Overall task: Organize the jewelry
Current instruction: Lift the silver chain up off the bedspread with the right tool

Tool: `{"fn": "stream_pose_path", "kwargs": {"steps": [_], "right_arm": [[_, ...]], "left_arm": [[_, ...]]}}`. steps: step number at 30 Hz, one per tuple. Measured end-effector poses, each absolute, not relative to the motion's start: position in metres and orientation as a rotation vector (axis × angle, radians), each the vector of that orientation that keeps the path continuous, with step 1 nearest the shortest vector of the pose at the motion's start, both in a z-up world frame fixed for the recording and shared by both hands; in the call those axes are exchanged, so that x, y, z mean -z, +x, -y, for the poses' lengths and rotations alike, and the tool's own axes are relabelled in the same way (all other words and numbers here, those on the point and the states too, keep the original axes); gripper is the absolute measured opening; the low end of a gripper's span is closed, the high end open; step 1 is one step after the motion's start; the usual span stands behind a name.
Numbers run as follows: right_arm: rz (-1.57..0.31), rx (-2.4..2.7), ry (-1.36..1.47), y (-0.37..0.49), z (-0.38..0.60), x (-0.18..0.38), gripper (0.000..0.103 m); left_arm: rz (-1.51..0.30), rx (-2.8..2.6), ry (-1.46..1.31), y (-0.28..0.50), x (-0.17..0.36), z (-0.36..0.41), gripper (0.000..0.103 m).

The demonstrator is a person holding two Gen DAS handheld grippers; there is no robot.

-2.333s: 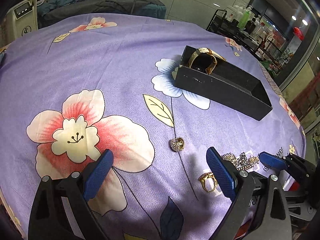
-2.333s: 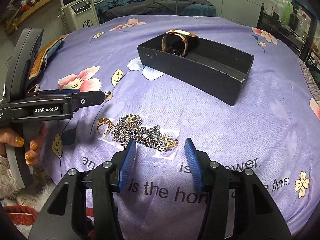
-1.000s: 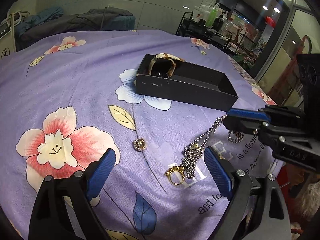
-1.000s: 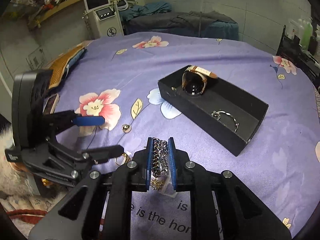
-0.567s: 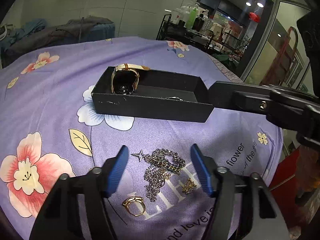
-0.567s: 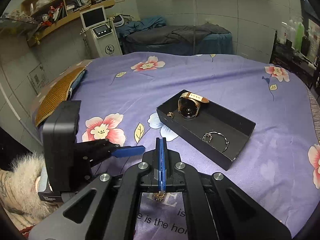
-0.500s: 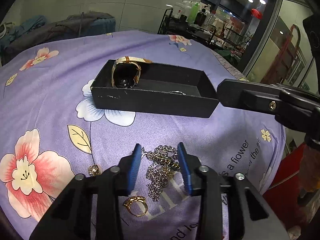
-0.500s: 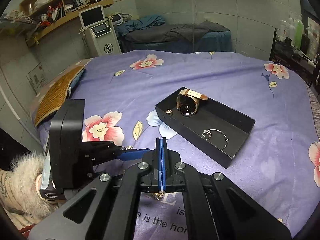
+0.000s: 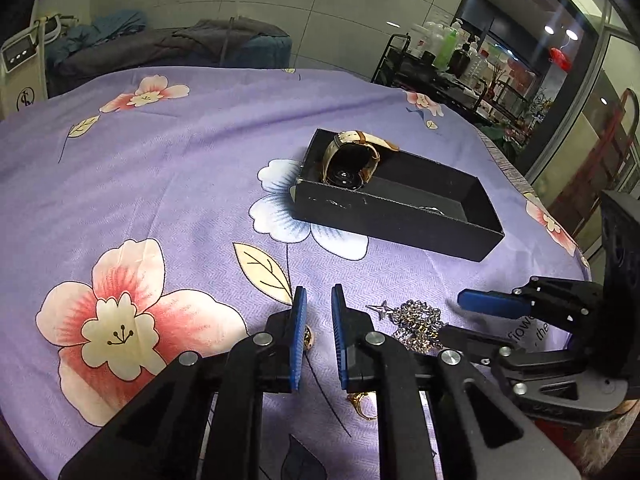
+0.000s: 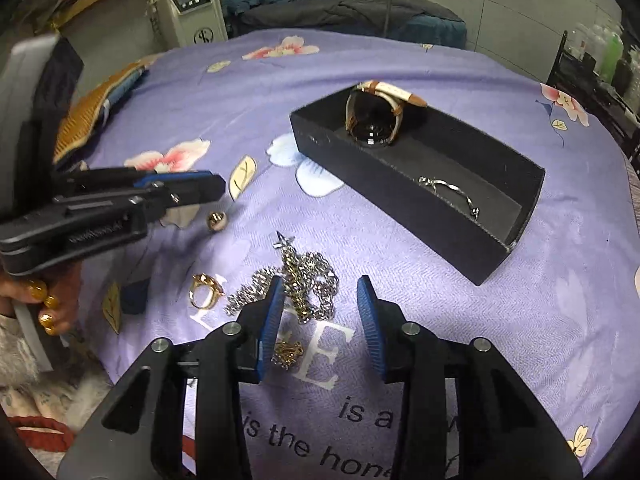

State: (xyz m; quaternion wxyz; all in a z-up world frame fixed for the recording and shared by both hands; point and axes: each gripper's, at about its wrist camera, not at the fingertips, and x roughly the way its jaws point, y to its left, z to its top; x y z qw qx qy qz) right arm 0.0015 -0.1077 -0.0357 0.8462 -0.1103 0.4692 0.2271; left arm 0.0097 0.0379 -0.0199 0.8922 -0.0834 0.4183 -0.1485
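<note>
A black open box (image 9: pixel 400 220) (image 10: pixel 400 196) sits on the purple floral cloth, holding a watch (image 9: pixel 352 160) (image 10: pixel 376 116) and a thin silver bangle (image 10: pixel 452 192). A silver chain (image 10: pixel 304 280) (image 9: pixel 416 322) lies piled on the cloth just in front of my right gripper (image 10: pixel 320 320), which is open and empty above it. A gold ring (image 10: pixel 206 288) and a round gold bead ring (image 10: pixel 217 221) lie to its left. My left gripper (image 9: pixel 318 336) has its jaws close together with a narrow gap, empty, above the bead ring (image 9: pixel 307 338).
The left gripper's body (image 10: pixel 100 208) fills the left of the right wrist view; the right gripper (image 9: pixel 540 332) shows at the right of the left wrist view. A machine (image 10: pixel 188 4) and a couch (image 10: pixel 340 12) stand beyond the table; a shelf of bottles (image 9: pixel 452 60) stands far right.
My right gripper was shut on the chain, lifted it, then let it go and opened; the chain lies on the cloth again. My left gripper's jaws have narrowed and it moved left toward the bead ring.
</note>
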Motion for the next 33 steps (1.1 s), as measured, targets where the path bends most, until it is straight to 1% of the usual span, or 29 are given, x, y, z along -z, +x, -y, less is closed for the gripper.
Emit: {"fn": "stream_pose_path", "kwargs": {"steps": [2, 4, 6, 8, 10, 11, 12, 13, 15, 18, 22, 27, 30, 32, 33], "right_arm": [[-1.003, -0.511, -0.225, 0.0, 0.106, 0.037, 0.036], [-1.003, -0.501, -0.263, -0.003, 0.104, 0.041, 0.036], [-1.005, -0.487, -0.291, -0.002, 0.103, 0.046, 0.036], [-0.984, -0.484, -0.298, 0.0, 0.1, 0.046, 0.035], [-0.962, -0.479, -0.302, 0.001, 0.097, 0.047, 0.029], [-0.958, -0.489, -0.294, 0.002, 0.096, 0.047, 0.017], [-0.963, -0.494, -0.278, 0.004, 0.096, 0.047, 0.014], [-0.971, -0.491, -0.261, 0.006, 0.097, 0.045, 0.013], [-0.981, -0.489, -0.221, 0.009, 0.1, 0.042, 0.012], [-0.962, -0.494, -0.152, 0.008, 0.111, 0.024, 0.012], [-0.887, -0.494, -0.097, 0.007, 0.124, -0.014, 0.012], [-0.827, -0.53, -0.045, 0.004, 0.128, -0.051, 0.012], [-0.806, -0.538, -0.031, 0.0, 0.126, -0.062, 0.012], [-0.799, -0.54, -0.015, -0.002, 0.128, -0.067, 0.01], [-0.798, -0.542, -0.013, -0.003, 0.129, -0.069, 0.01]], "left_arm": [[-0.877, 0.307, -0.167, 0.009, 0.022, -0.036, 0.013], [-0.884, 0.308, -0.166, 0.008, 0.024, -0.035, 0.015], [-0.885, 0.306, -0.173, 0.008, 0.026, -0.034, 0.024], [-0.886, 0.31, -0.179, 0.008, 0.026, -0.034, 0.027], [-0.885, 0.317, -0.177, 0.007, 0.026, -0.032, 0.034], [-0.881, 0.317, -0.175, 0.006, 0.025, -0.032, 0.042], [-0.875, 0.318, -0.179, 0.005, 0.025, -0.032, 0.048], [-0.871, 0.322, -0.185, 0.005, 0.024, -0.033, 0.05], [-0.865, 0.326, -0.188, 0.003, 0.023, -0.035, 0.057], [-0.856, 0.343, -0.183, 0.001, 0.023, -0.037, 0.062], [-0.824, 0.416, -0.169, -0.007, 0.022, -0.03, 0.069], [-0.767, 0.529, -0.131, -0.015, 0.012, -0.001, 0.083], [-0.719, 0.492, -0.077, -0.01, 0.004, 0.016, 0.084], [-0.728, 0.47, -0.102, -0.001, 0.004, 0.019, 0.083], [-0.737, 0.467, -0.125, 0.004, 0.004, 0.02, 0.074]]}}
